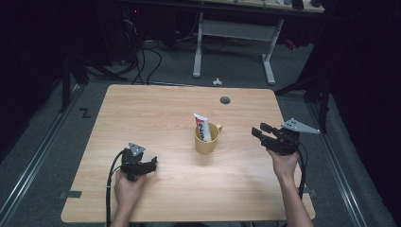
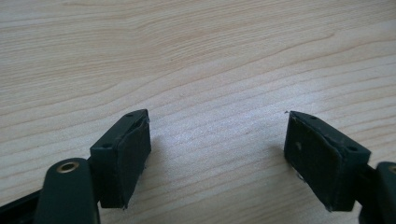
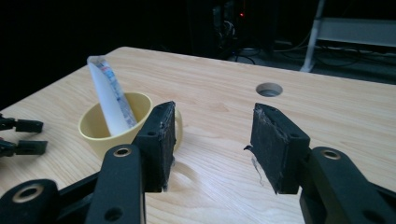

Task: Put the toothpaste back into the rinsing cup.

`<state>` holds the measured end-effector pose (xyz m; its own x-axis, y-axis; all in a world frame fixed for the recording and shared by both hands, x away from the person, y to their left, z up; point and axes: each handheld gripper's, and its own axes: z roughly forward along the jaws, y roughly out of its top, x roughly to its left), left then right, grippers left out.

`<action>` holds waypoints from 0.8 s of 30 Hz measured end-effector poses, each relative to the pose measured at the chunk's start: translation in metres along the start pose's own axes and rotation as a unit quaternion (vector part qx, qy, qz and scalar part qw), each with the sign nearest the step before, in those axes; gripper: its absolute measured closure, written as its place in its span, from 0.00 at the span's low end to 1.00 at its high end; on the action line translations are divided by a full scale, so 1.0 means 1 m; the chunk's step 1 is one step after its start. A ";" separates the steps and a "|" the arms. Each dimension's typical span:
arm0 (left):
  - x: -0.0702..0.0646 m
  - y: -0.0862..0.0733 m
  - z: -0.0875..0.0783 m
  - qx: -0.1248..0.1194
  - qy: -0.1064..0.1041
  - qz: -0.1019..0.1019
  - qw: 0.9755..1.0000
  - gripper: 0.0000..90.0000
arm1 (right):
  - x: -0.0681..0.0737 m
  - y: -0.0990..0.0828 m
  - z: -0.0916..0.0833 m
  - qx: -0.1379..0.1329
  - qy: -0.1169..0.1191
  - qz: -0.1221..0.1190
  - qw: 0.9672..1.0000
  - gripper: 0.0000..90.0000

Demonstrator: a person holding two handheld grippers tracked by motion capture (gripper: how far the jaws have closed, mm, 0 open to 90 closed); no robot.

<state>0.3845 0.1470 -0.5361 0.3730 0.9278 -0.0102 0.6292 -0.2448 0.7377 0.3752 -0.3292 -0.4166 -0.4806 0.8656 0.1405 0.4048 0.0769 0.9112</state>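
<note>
Cup and tube mid-tabletop; both tools open, empty.
We judge the cup (image 1: 206,138) light, rigid, slick; take it by handle or rim. The tube (image 1: 202,126) leans inside, soft, apt to tip. Right tool (image 3: 212,140) near cup; left tool (image 2: 217,156) well apart.

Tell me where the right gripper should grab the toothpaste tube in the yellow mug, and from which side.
Grip the toothpaste tube on its flat upper end, which sticks out above the yellow mug rim and leans toward the mug's far-left side. Probably come from above, jaws across the flat faces, since the mug wall hides the lower part. The right gripper stands open to the mug's right, holding nothing.
</note>
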 end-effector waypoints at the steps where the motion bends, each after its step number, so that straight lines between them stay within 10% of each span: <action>1: 0.000 0.000 0.000 0.000 0.000 0.000 1.000 0.26 | -0.001 -0.001 -0.001 0.000 -0.004 -0.001 1.000 0.56; 24: 0.000 0.000 0.000 0.000 0.000 0.000 1.000 0.26 | -0.013 -0.021 -0.009 0.008 -0.026 0.015 1.000 0.56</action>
<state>0.3845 0.1470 -0.5361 0.3731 0.9277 -0.0104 0.6292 -0.2448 0.7377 0.3658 -0.3463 -0.4344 -0.4278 0.8919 0.1470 0.4311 0.0583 0.9004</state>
